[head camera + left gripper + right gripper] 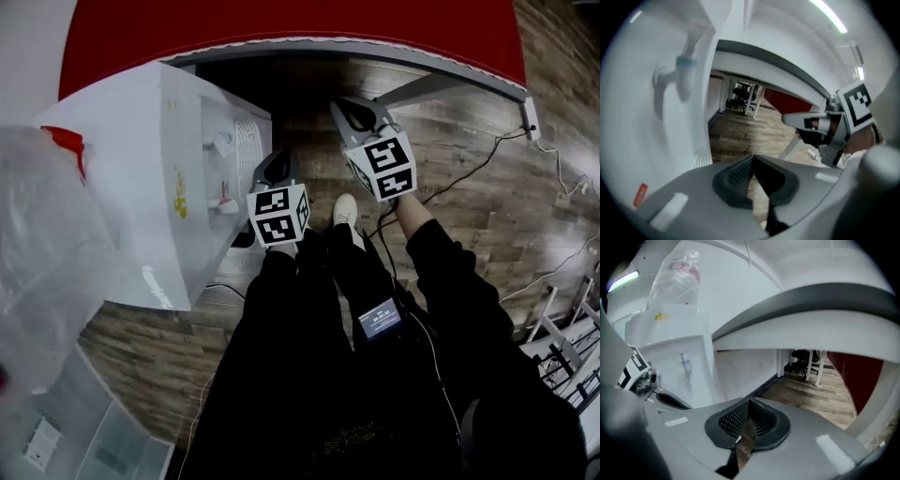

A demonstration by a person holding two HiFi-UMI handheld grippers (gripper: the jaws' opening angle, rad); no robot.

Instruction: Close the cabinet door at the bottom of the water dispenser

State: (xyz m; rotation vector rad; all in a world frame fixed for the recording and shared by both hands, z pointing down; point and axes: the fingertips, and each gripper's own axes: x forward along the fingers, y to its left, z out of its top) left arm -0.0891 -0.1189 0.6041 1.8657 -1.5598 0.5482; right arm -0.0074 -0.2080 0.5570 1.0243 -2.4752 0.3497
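The white water dispenser (pixel 141 187) stands at the left in the head view, seen from above, with a blue tap (pixel 223 141) and a red tap (pixel 226 198) on its front. Its bottom cabinet door shows in no view. My left gripper (pixel 272 167) hangs shut and empty just right of the taps; in its own view the left gripper (pixel 752 161) has the dispenser front and blue tap (pixel 684 70) close on the left. My right gripper (pixel 352 112) is shut and empty, further right and apart from the dispenser. In the right gripper view the right gripper (pixel 749 403) points under the table.
A red table with a grey edge (pixel 375 52) spans the top, over wood flooring. A plastic-wrapped bottle (pixel 47 244) tops the dispenser. My black-clad legs and a white shoe (pixel 345 210) stand beside the dispenser. Cables (pixel 497 150) trail at the right.
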